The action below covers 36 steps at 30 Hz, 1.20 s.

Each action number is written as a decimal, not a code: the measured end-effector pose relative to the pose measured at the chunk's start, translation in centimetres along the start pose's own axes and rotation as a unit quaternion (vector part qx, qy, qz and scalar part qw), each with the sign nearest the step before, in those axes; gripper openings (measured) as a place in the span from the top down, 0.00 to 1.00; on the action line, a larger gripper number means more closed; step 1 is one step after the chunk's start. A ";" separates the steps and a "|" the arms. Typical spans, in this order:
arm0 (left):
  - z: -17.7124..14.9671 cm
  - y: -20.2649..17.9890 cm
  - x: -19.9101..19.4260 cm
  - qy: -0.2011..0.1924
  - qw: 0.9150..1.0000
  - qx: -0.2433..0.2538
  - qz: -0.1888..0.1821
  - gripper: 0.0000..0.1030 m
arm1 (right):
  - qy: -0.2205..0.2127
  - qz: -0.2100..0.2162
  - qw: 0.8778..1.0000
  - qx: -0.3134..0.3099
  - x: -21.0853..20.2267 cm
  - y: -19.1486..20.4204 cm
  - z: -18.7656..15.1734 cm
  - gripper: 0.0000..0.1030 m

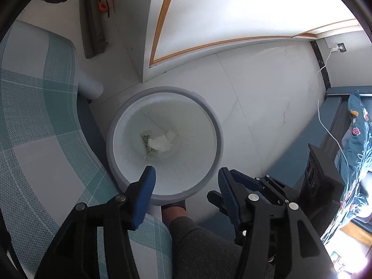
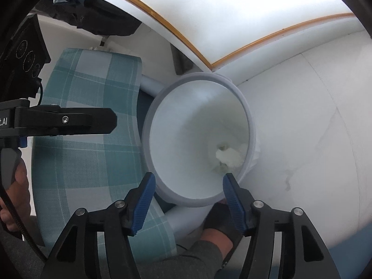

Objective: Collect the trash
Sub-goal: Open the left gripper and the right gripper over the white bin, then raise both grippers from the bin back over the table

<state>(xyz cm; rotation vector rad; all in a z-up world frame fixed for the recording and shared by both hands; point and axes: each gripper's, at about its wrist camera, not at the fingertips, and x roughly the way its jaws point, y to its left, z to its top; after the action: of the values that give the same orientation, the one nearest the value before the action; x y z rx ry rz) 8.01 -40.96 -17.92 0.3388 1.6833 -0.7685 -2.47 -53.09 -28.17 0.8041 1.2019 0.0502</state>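
White crumpled tissue [image 1: 161, 143] lies at the bottom of the round waste bin [image 1: 130, 114], beside a printed scrap [image 1: 147, 141] (possibly a label; the print is too small to read). The left gripper [image 1: 186, 176] hangs over the bin's near rim, jaws parted and empty. The right gripper [image 2: 188, 182] is likewise spread, holding nothing. A teal plaid chair [image 2: 76, 153] stands just beside the bin.

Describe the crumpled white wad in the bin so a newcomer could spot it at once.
Find the round white bin on the pale floor beside the teal checked cushion. At its bottom lies the crumpled white wad. Unlike the flat printed wrapper touching it, it is lumpy and unprinted.
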 end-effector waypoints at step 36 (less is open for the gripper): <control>-14.9 6.2 -23.2 -0.397 0.902 -0.069 0.155 0.21 | -0.382 -0.064 0.900 -0.199 -26.7 22.7 -2.2 0.14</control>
<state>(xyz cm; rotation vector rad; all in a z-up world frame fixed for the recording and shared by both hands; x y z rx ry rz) 6.54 -22.59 3.44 0.1491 0.8709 -0.4464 -6.38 -47.11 6.20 0.3152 0.4619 -0.1190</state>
